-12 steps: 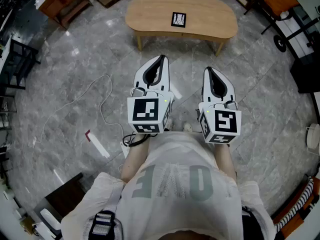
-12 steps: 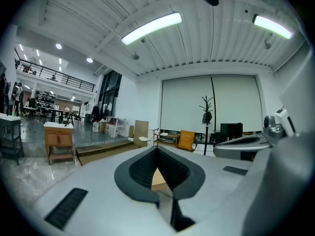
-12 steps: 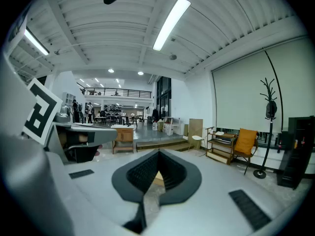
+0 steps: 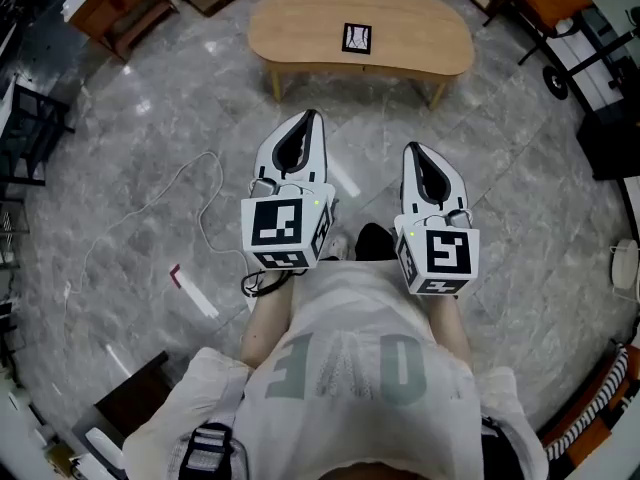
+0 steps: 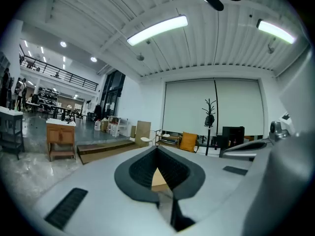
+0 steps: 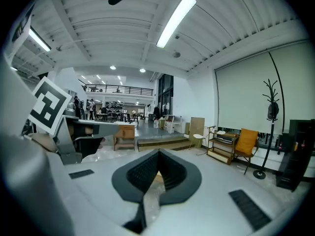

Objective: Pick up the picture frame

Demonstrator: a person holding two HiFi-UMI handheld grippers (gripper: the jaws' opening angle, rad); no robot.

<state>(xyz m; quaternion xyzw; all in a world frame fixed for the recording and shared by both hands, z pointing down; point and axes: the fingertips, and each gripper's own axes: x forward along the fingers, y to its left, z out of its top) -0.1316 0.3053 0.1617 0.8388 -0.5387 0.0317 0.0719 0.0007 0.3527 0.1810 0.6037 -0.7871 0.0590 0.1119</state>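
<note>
1. Nearest you, both tools sit level in front of your chest. There are two, each with one marker cube at the back.
2. Your left gripper [image 4: 313,118] has its jaws pressed together at the tips, with nothing between them.
3. Your right gripper [image 4: 411,150] is just beside it and closed the same way, holding nothing.
4. One white cable [image 4: 205,208] loops over the marble floor to your left.
5. Ahead stands one kidney-shaped wooden coffee table [image 4: 300,28], its length running left to right.
6. The single picture frame [image 4: 357,39] rests near the table's middle, well apart from both grippers. Its black-edged face is turned toward you. It looks nearly square, so its long axis can't be told.
</note>
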